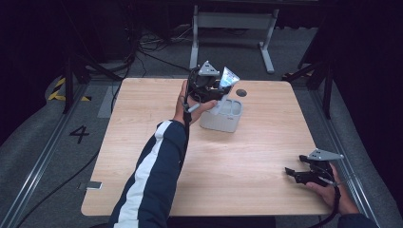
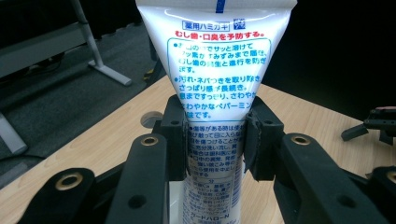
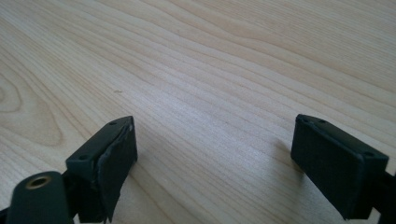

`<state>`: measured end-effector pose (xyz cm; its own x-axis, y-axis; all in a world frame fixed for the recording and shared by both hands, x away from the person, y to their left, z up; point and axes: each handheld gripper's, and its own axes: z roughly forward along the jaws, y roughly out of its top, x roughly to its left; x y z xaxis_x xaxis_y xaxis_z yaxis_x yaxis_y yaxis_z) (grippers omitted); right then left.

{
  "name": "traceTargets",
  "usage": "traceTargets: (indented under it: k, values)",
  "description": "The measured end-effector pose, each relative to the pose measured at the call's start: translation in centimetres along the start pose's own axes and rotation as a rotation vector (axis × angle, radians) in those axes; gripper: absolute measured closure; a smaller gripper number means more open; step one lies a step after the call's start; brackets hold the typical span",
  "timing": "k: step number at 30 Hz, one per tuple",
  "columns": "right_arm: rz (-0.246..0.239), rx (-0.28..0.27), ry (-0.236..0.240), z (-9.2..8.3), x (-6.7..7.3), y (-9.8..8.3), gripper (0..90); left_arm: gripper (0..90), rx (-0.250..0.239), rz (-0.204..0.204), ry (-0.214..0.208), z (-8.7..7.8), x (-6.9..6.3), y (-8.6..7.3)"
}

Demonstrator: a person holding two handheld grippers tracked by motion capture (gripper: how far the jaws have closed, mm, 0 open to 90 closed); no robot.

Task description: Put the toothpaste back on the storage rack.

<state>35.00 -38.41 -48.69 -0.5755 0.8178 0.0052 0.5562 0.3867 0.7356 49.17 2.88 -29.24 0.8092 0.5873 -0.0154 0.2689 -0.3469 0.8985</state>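
Left gripper [image 2: 212,140] clamps a toothpaste tube [image 2: 215,84] mid-body; tube upright, crimped end up, directly above the white holder [image 1: 223,116], so the path into a compartment is straight down. Tube: glossy soft plastic, tapered. Holder: rigid, boxy, matte. Right gripper [image 3: 215,161] well apart from the holder, jaws apart, nothing between them, resting on the wooden table [image 1: 237,161].

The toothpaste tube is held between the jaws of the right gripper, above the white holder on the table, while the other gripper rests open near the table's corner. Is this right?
Not quite: the left gripper holds the toothpaste tube, as the left gripper view shows. The tube is above the white holder in the high view, and the right gripper is the one that rests open near the table's corner.
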Motion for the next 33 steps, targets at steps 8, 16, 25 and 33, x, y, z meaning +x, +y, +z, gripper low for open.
traceTargets:
  k: [8,16,25,33]
  values:
    - [0.001,-0.001,0.000,0.0,0.0,0.0,14.6,66.2,-0.016,0.015,0.003,0.9,0.4,0.0]
    - [-0.001,-0.002,-0.001,0.0,0.0,0.0,14.6,66.1,-0.020,-0.013,0.004,2.0,0.9,-0.4]
    - [-0.001,-0.002,0.000,-0.1,0.0,-0.1,14.6,66.0,-0.043,-0.017,0.008,3.1,1.3,-1.0]
    - [-0.001,-0.002,0.000,-0.1,0.0,-0.1,14.6,65.8,-0.024,-0.019,0.009,4.0,1.3,-1.6]
